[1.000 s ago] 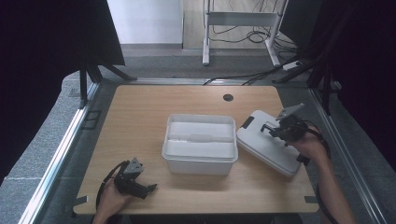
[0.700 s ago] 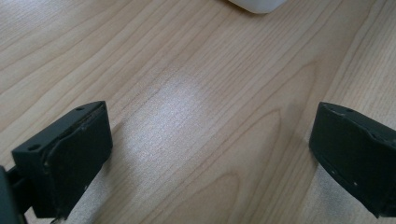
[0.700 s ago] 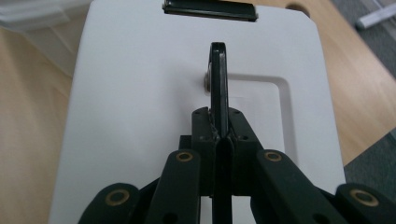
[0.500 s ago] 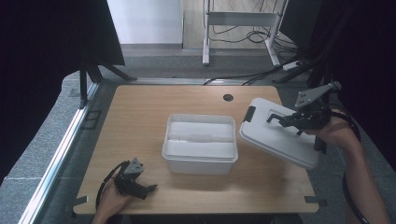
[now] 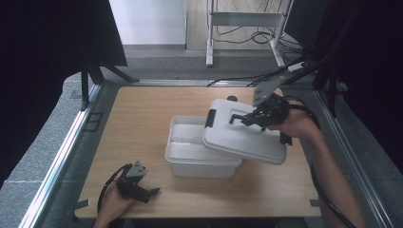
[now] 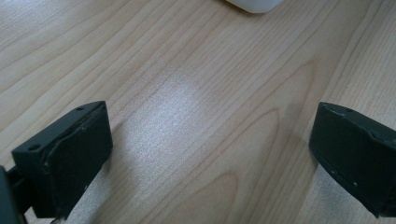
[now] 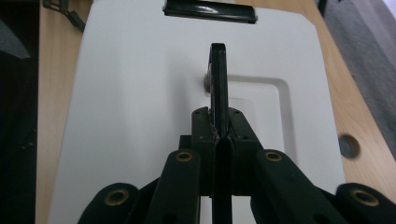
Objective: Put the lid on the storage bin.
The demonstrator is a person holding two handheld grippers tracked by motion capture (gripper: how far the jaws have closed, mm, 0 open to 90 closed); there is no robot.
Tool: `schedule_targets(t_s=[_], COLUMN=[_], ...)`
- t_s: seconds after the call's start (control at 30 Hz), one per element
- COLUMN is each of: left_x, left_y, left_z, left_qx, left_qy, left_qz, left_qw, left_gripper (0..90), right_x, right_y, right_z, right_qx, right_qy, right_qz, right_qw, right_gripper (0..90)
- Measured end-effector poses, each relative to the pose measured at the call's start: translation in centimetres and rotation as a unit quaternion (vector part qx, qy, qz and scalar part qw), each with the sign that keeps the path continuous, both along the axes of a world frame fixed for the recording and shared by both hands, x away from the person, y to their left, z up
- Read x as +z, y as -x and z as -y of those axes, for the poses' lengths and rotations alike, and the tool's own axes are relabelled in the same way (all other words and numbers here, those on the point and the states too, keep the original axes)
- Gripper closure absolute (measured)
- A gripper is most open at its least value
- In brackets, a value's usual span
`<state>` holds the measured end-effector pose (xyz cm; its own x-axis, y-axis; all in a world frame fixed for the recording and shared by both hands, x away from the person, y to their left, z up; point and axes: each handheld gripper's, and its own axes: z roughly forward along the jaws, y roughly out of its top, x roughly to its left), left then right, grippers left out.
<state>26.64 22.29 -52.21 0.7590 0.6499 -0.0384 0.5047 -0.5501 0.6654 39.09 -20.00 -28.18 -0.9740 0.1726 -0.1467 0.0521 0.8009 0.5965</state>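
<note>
Since a moment ago my right gripper (image 5: pixel 247 117), jaws clamped on the black handle (image 7: pixel 218 79), has carried the white lid (image 5: pixel 242 137) leftward; it now hangs tilted over the open tub (image 5: pixel 190 154), partly overlapping it. Seating remains, I judge. My left gripper (image 5: pixel 142 189) rests idle, jaws apart, on the table (image 6: pixel 196 93).

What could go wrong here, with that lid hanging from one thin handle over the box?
1. The right gripper pinches only the lid's narrow handle, so the tilted lid might swing or slip free.
2. The lid covers just the box's right part and sits askew, so it could catch the rim rather than seat.
3. The left gripper is open over the table, apart from the box, so a push from the lid might slide the box.
</note>
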Motion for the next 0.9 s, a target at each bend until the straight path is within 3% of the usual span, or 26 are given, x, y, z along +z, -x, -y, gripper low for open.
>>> schedule_targets(t_s=[0.23,0.5,0.6,0.73,0.9], left_x=[0.0,0.0,0.0,0.0,0.0], left_y=[0.0,0.0,0.0,0.0,0.0], left_z=[0.0,0.0,0.0,0.0,0.0], left_qx=[-0.001,-0.002,-0.002,-0.003,-0.003], left_qy=[0.001,0.001,0.001,0.001,0.001], left_qz=[0.000,0.000,0.001,0.001,0.001], left_qw=[1.0000,1.0000,1.0000,1.0000,1.0000], left_gripper=[0.0,0.0,0.0,0.0,0.0], right_x=[-1.5,-3.4,-4.4,-5.6,-5.9], right_y=[-0.6,-1.0,-1.2,-1.7,-1.5], right_z=[-6.3,-11.4,-12.3,-12.2,-11.9], right_qx=[0.047,0.074,0.080,0.069,0.066], right_qy=[0.003,0.011,0.023,0.044,0.039], right_qz=[-0.008,-0.022,-0.024,-0.025,-0.029], right_qw=[0.9988,0.9969,0.9963,0.9963,0.9967], right_gripper=[84.1,84.0,84.0,83.8,83.3])
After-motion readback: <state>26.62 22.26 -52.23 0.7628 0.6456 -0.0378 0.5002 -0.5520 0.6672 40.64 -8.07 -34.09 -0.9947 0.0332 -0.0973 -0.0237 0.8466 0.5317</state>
